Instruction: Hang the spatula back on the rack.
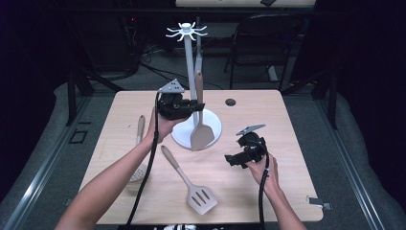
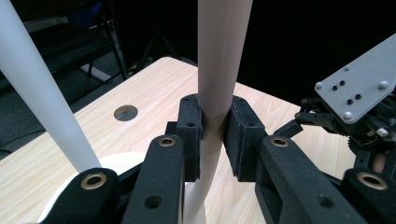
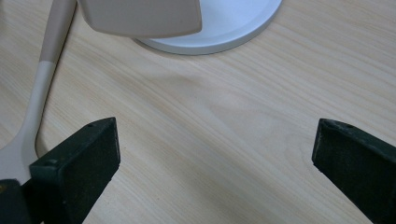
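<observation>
My left gripper (image 1: 193,105) is shut on the handle of a beige solid spatula (image 1: 201,136), held upright beside the pole of a white utensil stand (image 1: 189,57); the blade hangs over the stand's round base (image 1: 213,125). In the left gripper view the jaws (image 2: 214,135) clamp the spatula handle (image 2: 220,65), with the stand's pole (image 2: 37,93) at left. My right gripper (image 1: 231,160) hovers open low over the table, right of centre. Its own view shows the open jaws (image 3: 215,158) over bare wood, facing the spatula blade (image 3: 140,16) and the base (image 3: 233,28).
A beige slotted spatula (image 1: 201,199) lies near the front edge, its handle (image 3: 42,84) running toward the stand. Another utensil (image 1: 140,132) lies at the left, partly under my left forearm. A cable hole (image 1: 230,102) sits behind the stand. A chair (image 1: 268,38) stands beyond the table.
</observation>
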Motion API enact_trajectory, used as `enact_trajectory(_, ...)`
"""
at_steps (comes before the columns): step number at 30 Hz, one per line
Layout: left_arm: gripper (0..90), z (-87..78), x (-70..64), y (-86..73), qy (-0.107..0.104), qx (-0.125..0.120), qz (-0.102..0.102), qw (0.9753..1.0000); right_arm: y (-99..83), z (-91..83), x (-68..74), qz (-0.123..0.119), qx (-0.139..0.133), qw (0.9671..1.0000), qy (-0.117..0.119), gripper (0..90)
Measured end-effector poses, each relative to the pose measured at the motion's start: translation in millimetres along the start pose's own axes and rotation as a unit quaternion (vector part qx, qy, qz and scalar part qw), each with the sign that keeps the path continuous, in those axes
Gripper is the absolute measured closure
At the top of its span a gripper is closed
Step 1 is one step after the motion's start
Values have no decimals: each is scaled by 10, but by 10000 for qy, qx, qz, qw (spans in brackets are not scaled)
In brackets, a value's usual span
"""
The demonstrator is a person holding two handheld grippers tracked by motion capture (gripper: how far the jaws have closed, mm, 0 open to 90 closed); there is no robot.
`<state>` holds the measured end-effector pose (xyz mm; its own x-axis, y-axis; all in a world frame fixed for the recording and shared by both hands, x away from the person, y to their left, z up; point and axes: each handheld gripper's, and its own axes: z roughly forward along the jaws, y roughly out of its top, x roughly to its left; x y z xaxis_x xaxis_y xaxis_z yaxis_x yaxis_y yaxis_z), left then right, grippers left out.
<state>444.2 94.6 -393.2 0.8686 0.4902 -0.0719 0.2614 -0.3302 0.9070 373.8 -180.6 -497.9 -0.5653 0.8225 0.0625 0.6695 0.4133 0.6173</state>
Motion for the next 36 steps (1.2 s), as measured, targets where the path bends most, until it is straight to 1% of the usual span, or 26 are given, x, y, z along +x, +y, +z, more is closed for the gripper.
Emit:
enact_trajectory(3, 771, -14, 16, 21, -6, 10, 24, 10000, 0, 11, 0, -28, 25, 10000, -12, 9)
enact_trajectory(12, 771, 18, 54, 76, 3, 19, 40, 10000, 3, 23, 10, -33, 11, 10000, 31, 10)
enact_trajectory(16, 771, 26, 60, 128, 7, 22, 91, 10000, 3, 14, 8, -65, -3, 10000, -18, 12)
enact_trajectory(19, 771, 16, 56, 175, 13, 5, 96, 10000, 4, 26, 6, -46, 16, 10000, 36, 14)
enact_trajectory(22, 771, -7, 65, 223, 20, 15, 138, 9999, 10, 33, 13, -80, 40, 10000, 16, 15)
enact_trajectory(23, 771, -10, 73, 239, 26, 16, 152, 9999, 14, 31, 12, -131, 75, 9999, -2, 14)
enact_trajectory(24, 771, -16, 84, 255, 20, 11, 148, 9999, 14, 37, 21, -100, 36, 9999, 15, 15)
enact_trajectory(27, 771, -36, 123, 315, 25, -4, 122, 9999, 13, 38, 19, -96, 39, 9999, 26, 15)
enact_trajectory(29, 771, -46, 144, 349, 27, -22, 98, 9999, 14, 33, 6, -142, 99, 9998, 17, 16)
enact_trajectory(34, 771, -73, 204, 429, 40, -64, 16, 10000, 13, 36, 6, -141, 83, 9999, 8, 17)
enact_trajectory(36, 771, -82, 220, 458, 59, -81, 16, 9999, 11, 46, 15, -95, 40, 9999, 35, 17)
